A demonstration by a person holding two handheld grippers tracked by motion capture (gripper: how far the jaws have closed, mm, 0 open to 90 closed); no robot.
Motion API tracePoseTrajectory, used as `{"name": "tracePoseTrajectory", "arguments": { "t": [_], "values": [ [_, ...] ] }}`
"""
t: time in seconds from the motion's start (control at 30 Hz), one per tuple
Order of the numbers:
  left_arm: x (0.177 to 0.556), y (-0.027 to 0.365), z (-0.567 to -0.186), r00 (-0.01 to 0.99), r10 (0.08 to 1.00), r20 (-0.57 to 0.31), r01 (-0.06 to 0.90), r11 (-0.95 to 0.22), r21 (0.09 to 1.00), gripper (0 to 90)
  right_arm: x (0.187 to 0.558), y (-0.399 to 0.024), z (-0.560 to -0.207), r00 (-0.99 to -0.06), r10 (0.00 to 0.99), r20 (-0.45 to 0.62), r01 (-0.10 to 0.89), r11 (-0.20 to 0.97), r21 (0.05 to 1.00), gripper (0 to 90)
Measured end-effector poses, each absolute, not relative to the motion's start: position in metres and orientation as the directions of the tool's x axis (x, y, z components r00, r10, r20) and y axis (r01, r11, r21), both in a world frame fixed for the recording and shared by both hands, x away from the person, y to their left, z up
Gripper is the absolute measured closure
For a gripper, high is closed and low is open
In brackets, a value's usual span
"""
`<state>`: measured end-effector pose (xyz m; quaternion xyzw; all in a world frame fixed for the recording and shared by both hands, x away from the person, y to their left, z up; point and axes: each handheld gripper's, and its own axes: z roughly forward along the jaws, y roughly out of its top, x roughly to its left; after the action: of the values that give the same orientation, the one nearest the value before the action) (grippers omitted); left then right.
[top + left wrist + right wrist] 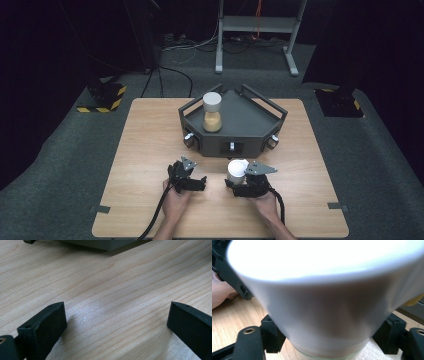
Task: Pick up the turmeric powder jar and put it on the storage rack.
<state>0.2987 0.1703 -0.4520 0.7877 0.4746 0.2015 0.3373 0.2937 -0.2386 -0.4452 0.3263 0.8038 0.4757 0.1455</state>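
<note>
A jar with a white lid [236,170] stands on the wooden table [150,140] just in front of the dark tray. My right gripper [235,181] is shut on it. In the right gripper view the white lid [324,290] looms large and blurred, with a black jaw pressed against each side of the jar below it. A second white-lidded jar [212,112], holding something yellow, stands upright in the left part of the tray [270,112]. My left gripper [186,172] rests to the left, open over bare wood [117,312].
The dark grey tray has raised rails and knobs on its front face [231,146]. Its edge shows at the top of the left gripper view [100,243]. Beyond the table are a metal stand [255,30], cables and hazard-striped floor blocks [102,97].
</note>
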Motion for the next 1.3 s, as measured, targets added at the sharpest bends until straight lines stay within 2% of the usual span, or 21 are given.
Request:
{"name": "tracePoseTrajectory", "arguments": {
  "t": [0.17, 0.63, 1.3],
  "values": [
    [0.299, 0.170, -0.452, 0.468, 0.883, -0.003, 0.612, -0.322, 0.722, 2.3, 0.290, -0.236, -0.444, -0.746, 0.664, 0.054, 0.368, 0.344, 0.864, 28.5],
    [0.299, 0.170, -0.452, 0.468, 0.884, -0.002, 0.612, -0.322, 0.722, 2.3, 0.286, -0.234, -0.441, -0.746, 0.666, 0.018, 0.350, 0.369, 0.861, 29.7],
    [0.299, 0.170, -0.452, 0.468, 0.884, 0.000, 0.612, -0.323, 0.722, 2.3, 0.286, -0.251, -0.426, -0.713, 0.699, 0.055, 0.384, 0.324, 0.865, 29.9]
  ]
}}
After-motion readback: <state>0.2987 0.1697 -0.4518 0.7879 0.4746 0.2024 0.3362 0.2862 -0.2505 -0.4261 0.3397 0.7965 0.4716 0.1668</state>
